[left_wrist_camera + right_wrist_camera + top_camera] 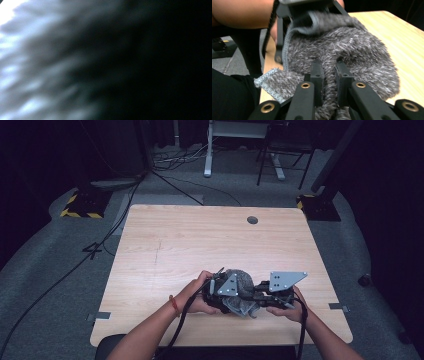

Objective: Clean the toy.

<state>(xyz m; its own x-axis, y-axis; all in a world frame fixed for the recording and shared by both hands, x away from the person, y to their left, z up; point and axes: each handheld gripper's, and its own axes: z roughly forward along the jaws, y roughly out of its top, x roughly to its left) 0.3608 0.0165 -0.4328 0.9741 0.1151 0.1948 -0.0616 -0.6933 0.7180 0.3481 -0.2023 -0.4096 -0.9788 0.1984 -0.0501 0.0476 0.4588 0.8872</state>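
Near the front edge of the light wooden table (165, 245), both grippers are clamped on a fuzzy grey knitted sock (352, 50): right gripper (329, 75) pinching a fold, left gripper (220, 292) bunching it. Pull apart carelessly and the slippery pile could slide out.
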